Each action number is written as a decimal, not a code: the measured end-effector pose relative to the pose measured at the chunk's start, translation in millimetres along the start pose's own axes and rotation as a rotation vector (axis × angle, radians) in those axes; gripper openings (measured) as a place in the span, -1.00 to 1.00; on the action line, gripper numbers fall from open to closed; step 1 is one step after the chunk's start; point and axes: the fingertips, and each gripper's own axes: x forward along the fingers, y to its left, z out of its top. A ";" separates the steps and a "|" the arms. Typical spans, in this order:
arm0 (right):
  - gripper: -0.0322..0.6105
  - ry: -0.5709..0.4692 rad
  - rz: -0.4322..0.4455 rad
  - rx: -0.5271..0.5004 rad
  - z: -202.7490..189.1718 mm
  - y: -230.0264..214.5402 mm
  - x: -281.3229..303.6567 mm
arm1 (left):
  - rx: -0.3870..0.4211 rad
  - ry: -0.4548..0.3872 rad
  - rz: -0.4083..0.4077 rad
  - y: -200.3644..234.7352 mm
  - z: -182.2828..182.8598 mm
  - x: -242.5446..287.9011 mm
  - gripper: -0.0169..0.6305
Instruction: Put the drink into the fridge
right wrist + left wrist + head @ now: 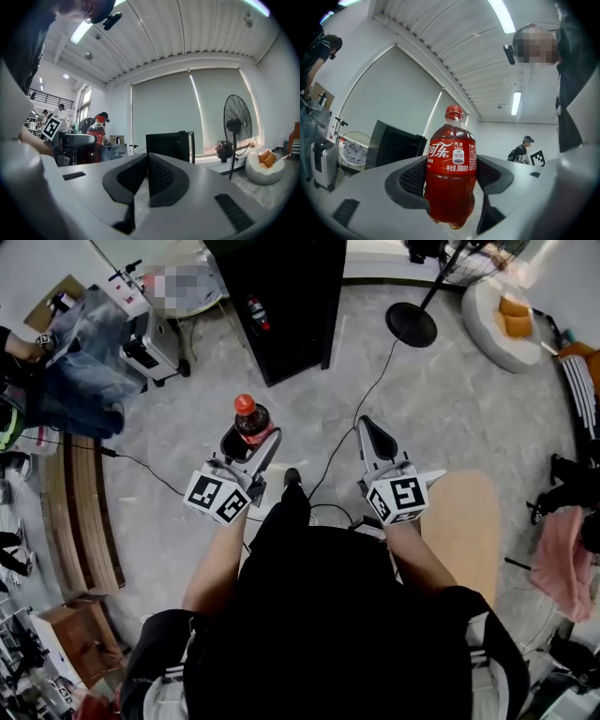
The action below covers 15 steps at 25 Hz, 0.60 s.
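Observation:
A red cola bottle [251,420] with a red cap stands upright between the jaws of my left gripper [249,439], which is shut on it. In the left gripper view the cola bottle [451,173] fills the centre, clamped at its label by the black pads [412,180]. The black fridge [281,301] stands ahead on the floor with its door ajar, and the black fridge [393,145] shows behind the bottle. My right gripper [373,435] is shut with nothing in it; its jaws meet at the tips [146,161]. From there the fridge [169,146] is straight ahead and the bottle [97,138] is at left.
A standing fan [412,322] and its cable [361,404] are ahead to the right, next to a white cushion seat [502,320]. A suitcase [155,343] and a seated person [75,362] are at left. A wooden bench [84,512] runs along the left.

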 end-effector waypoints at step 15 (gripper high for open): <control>-0.83 0.056 -0.083 -0.024 13.4 -40.3 175.9 | -0.051 0.060 -0.091 148.6 18.1 103.8 0.05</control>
